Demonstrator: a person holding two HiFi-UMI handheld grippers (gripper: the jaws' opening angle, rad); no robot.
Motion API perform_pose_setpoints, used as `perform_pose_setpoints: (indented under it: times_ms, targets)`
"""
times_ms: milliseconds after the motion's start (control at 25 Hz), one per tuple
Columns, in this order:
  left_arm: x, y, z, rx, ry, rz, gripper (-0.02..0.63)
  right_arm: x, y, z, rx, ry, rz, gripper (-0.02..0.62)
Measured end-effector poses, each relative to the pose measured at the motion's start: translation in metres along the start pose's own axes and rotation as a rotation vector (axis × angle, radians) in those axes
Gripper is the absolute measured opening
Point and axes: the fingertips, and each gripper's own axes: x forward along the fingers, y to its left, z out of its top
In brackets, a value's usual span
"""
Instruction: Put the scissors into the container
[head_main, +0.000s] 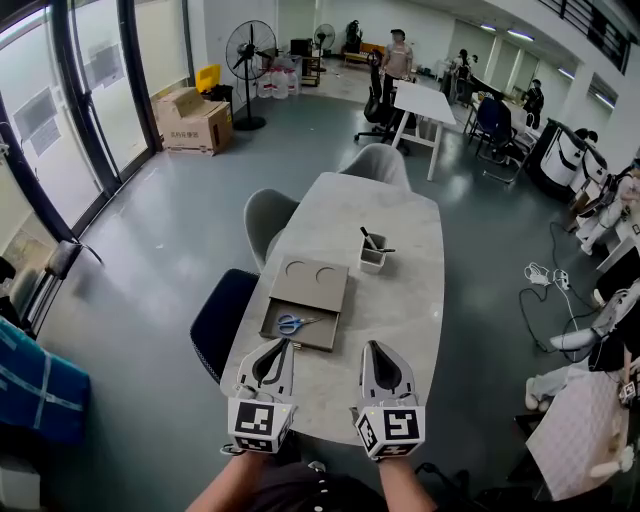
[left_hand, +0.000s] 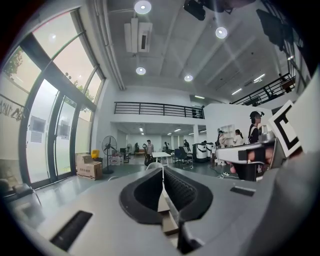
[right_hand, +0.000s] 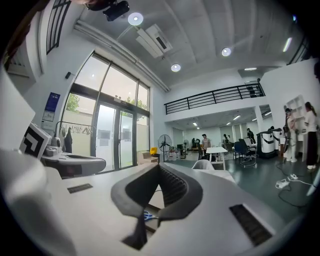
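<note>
Blue-handled scissors (head_main: 293, 323) lie on the near part of a flat brown tray (head_main: 312, 288) on the pale oval table (head_main: 410, 320). Further back stands a small white container (head_main: 372, 257) with dark pens sticking out. My left gripper (head_main: 284, 343) hovers at the tray's near edge, just short of the scissors, with its jaws shut and empty. My right gripper (head_main: 372, 345) is beside it to the right, over bare tabletop, also shut with nothing in it. In the right gripper view the scissors (right_hand: 146, 216) show low behind the closed jaws (right_hand: 159, 166). The left gripper view looks level across the room past its closed jaws (left_hand: 162, 170).
Grey chairs (head_main: 268, 218) and a dark blue chair (head_main: 222, 322) stand along the table's left side, with another (head_main: 376, 162) at its far end. The tray has two round recesses (head_main: 310, 271). Cables lie on the floor at the right (head_main: 548, 277).
</note>
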Motion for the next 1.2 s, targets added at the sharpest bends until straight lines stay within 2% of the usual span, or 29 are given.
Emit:
perform_pose_setpoints:
  times_ms: [440, 1200]
  targets:
    - [-0.014, -0.009, 0.012, 0.012, -0.024, -0.013, 0.021, -0.013, 0.007, 0.008, -0.013, -0.013, -0.003, -0.005]
    - [-0.014, -0.009, 0.010, 0.010, -0.032, -0.013, 0.021, -0.014, 0.006, 0.006, -0.007, -0.020, -0.011, -0.005]
